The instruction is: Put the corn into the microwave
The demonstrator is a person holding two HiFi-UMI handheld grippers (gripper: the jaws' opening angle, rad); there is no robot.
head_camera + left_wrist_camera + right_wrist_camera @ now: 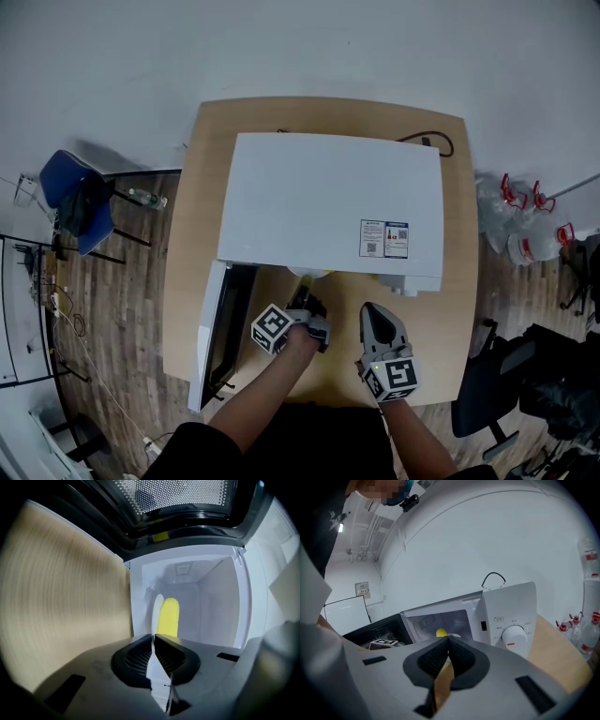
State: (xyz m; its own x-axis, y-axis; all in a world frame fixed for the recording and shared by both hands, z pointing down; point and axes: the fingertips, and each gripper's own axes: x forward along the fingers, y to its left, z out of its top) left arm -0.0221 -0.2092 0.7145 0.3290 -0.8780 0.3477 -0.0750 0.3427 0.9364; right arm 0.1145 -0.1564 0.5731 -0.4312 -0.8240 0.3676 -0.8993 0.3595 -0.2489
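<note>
Recorder: Corn location?

Observer: The yellow corn cob [168, 616] is inside the cavity of the white box-shaped microwave [328, 202]. In the left gripper view it sits at 12 o'clock from the jaw tips, apart from them. A pale oval shape lies just beside it at 9 o'clock, and I cannot tell what that is.

Recorder: Door?

Observer: The black-windowed microwave door [214, 333] is swung open, hanging off the 9 o'clock edge of the opening. The microwave stands on a light wooden table [187, 244].

Recorder: Left gripper [302, 298]?

Observer: It is at 6 o'clock of the opening and points into it. In its own view the two dark ribbed pads meet at the tips, with nothing between them. The jaws are closed and empty. The corn is not in contact with it.

Recorder: Right gripper [373, 309]?

Observer: It is at 3 o'clock of the left one, near it, over the table's front edge. Its jaws are also closed tip to tip, with nothing between them. In its view the corn shows as a small yellow spot in the cavity at 12 o'clock, just above the tips. The round white control dial [514, 634] is on the panel at 3 o'clock of the cavity.

Recorder: Other items?

Observer: A black cable [436, 141] loops at the microwave's rear, at 1 o'clock on the table. A blue chair [75, 202] is on the floor at 9 o'clock, well apart from the table.
</note>
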